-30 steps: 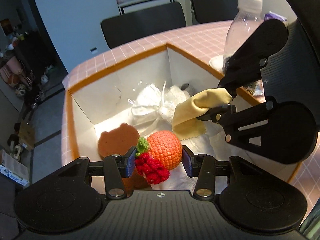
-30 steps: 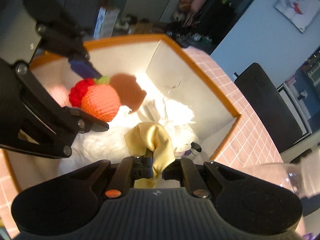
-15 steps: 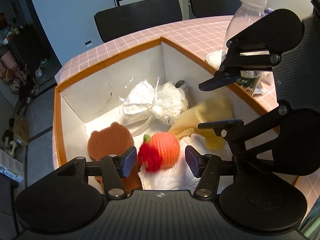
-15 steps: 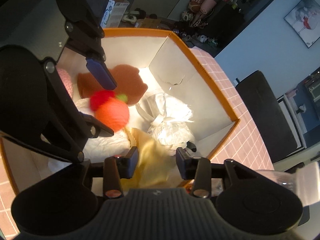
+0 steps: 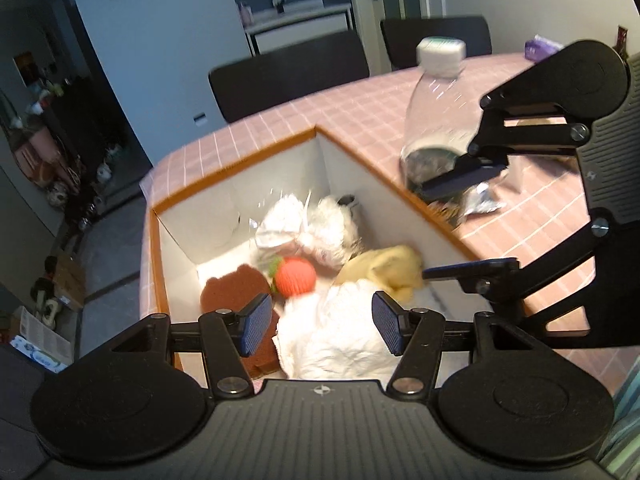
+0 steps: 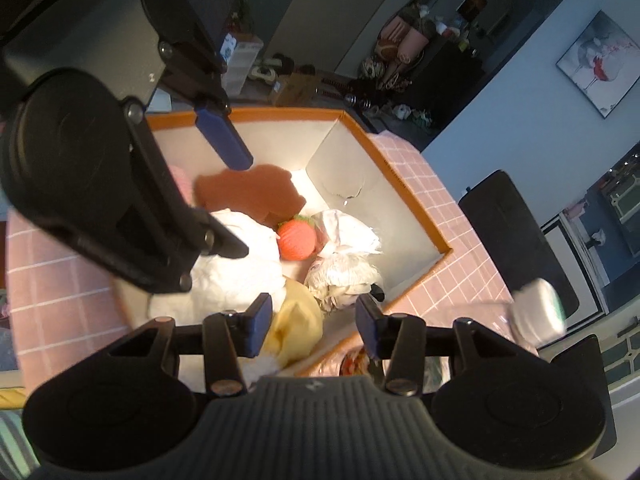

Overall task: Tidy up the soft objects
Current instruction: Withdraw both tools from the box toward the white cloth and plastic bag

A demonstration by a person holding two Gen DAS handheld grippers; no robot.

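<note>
An orange-rimmed white box (image 5: 240, 153) (image 6: 404, 196) holds the soft things. Inside lie an orange knitted fruit (image 5: 295, 277) (image 6: 297, 240), a yellow cloth (image 5: 386, 270) (image 6: 298, 326), a brown bear-shaped sponge (image 5: 234, 290) (image 6: 248, 192), a white bagged bundle (image 5: 304, 228) (image 6: 346, 256) and a white fluffy cloth (image 5: 336, 336) (image 6: 236, 264). My left gripper (image 5: 318, 328) (image 6: 224, 184) is open and empty above the box's near end. My right gripper (image 6: 312, 322) (image 5: 468, 220) is open and empty above the box's right rim.
A clear plastic bottle (image 5: 434, 120) (image 6: 532, 312) with a white cap stands on the pink tiled table (image 5: 380, 104) right of the box, beside a crumpled wrapper (image 5: 480, 200). Black chairs (image 5: 288, 72) stand behind the table.
Both grippers have opened and lifted back. The orange fruit dropped from the left one and the yellow cloth from the right one; both now lie in the box.
</note>
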